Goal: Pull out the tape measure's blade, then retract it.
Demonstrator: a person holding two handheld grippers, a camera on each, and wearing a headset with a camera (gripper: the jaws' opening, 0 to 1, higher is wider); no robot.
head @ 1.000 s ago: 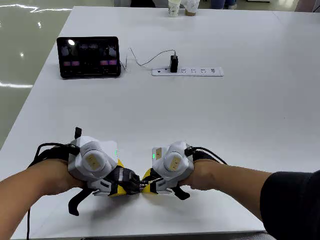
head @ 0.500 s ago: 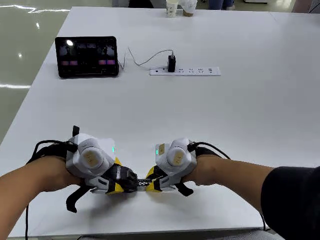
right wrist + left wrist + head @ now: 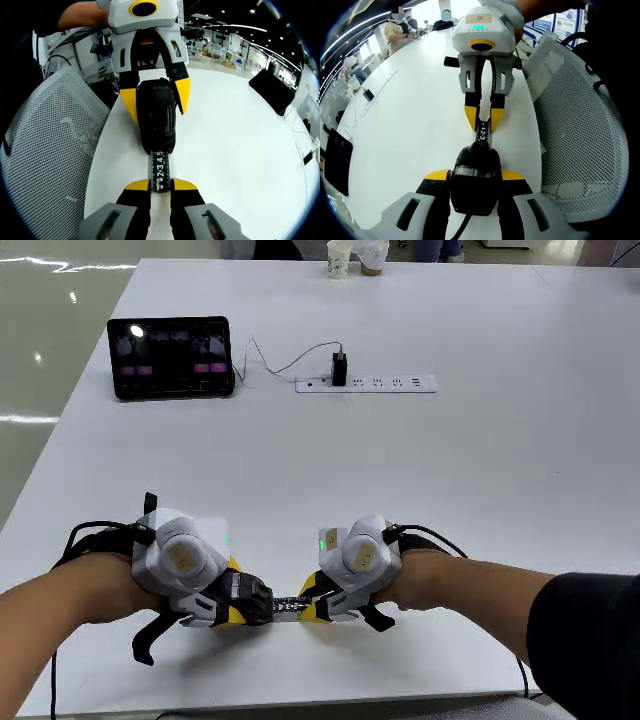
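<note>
A black tape measure (image 3: 255,600) sits near the front edge of the white table (image 3: 450,470), with my left gripper (image 3: 238,602) shut around its case. In the left gripper view the case (image 3: 476,165) fills the space between my yellow-tipped jaws. My right gripper (image 3: 312,608) faces it from the right and is shut on the end of the blade (image 3: 286,606). A short length of blade (image 3: 160,167) with printed numbers spans the gap between the case (image 3: 156,120) and the right gripper (image 3: 161,186).
A dark tablet (image 3: 170,343) stands at the back left. A power strip (image 3: 365,384) with a black charger (image 3: 340,368) and cable lies behind the grippers. Paper cups (image 3: 340,258) stand at the far edge. A grey mesh chair (image 3: 575,130) is just off the table's front edge.
My right gripper has moved to the right, away from the left one, and a short stretch of blade now shows between them. The left gripper and the case have stayed put.
</note>
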